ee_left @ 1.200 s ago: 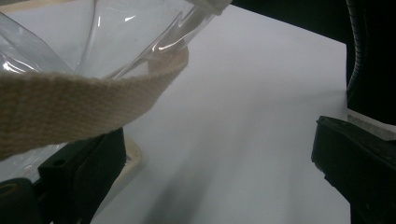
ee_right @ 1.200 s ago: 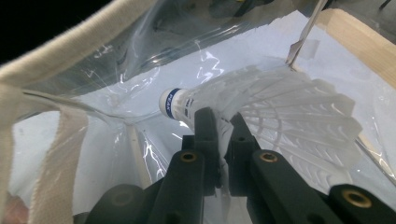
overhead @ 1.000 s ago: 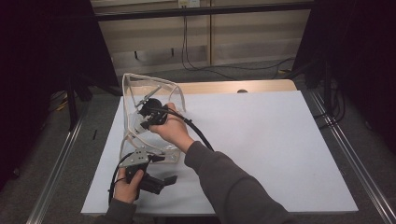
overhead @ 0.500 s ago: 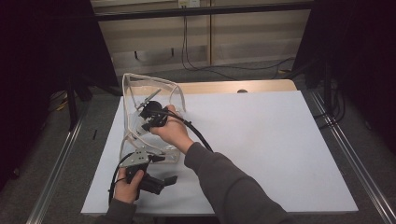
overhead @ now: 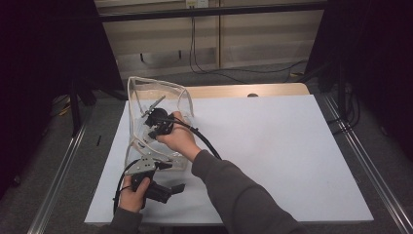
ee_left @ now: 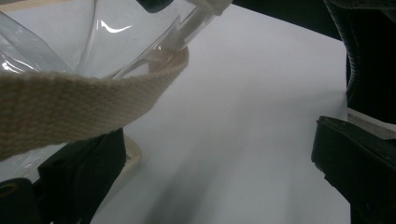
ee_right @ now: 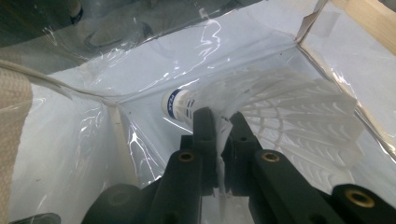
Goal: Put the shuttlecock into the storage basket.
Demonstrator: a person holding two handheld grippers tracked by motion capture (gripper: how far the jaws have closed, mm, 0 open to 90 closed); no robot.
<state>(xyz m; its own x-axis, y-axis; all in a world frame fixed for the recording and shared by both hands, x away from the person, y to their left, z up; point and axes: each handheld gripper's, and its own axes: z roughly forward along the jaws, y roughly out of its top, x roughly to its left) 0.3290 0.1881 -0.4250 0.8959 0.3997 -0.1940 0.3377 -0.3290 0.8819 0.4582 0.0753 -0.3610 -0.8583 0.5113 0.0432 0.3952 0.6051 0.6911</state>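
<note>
A clear plastic bag (overhead: 160, 95) with beige webbing trim stands open at the left of the white sheet. My right gripper (overhead: 155, 121) reaches into it. In the right gripper view my right gripper (ee_right: 222, 116) is shut on the feather skirt of a white shuttlecock (ee_right: 289, 107), whose cork tip with a blue band (ee_right: 175, 105) points away to the left. My left gripper (overhead: 171, 176) sits at the bag's near edge. In the left gripper view my left gripper (ee_left: 219, 154) is open wide, and the bag's beige strap (ee_left: 84, 105) lies across its left jaw.
The white sheet (overhead: 272, 146) covers the table to the right of the bag. A wooden strip (overhead: 243, 90) runs along its far edge. Metal rails (overhead: 363, 165) flank both sides of the table. My right sleeve (overhead: 234, 190) crosses the near middle.
</note>
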